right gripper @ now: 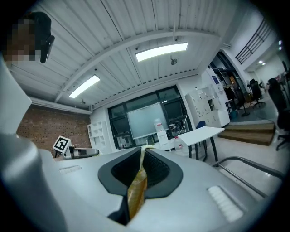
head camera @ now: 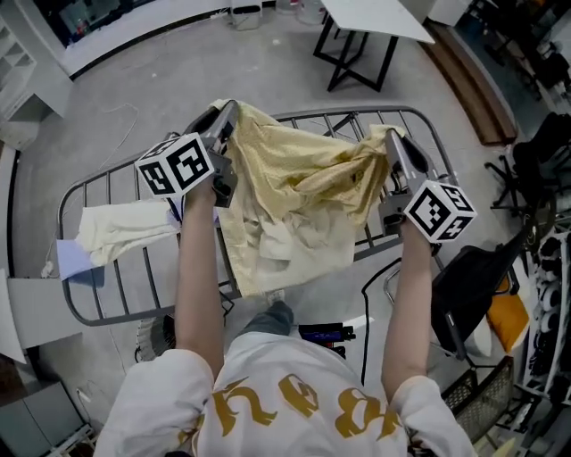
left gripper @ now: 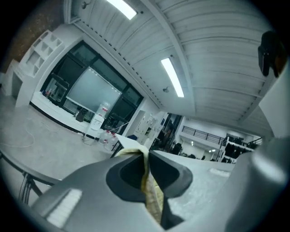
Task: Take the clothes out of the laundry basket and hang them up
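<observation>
A person held the yellow garment spread in the air between two grippers, above a grey metal drying rack that stood on the concrete floor. In the head view the left gripper had the cloth's corner at about 10 o'clock of the garment, and the right gripper had the opposite corner at about 2 o'clock. The upper edge sagged between the two, and the rest hung down in folds toward 6 o'clock, over the rack's bars.

In the left gripper view the fingers were clenched on a thin fold of the yellow fabric, which ran up between the dark pads and showed beyond the tips. In the right gripper view the fingers were likewise clamped on a twisted strip of the same fabric.

A pale cream garment lay draped over the rack at its 9 o'clock side, with a light blue cloth just beside it at the outer edge. A white surface on black legs stood well apart, toward 12 o'clock of the rack.
</observation>
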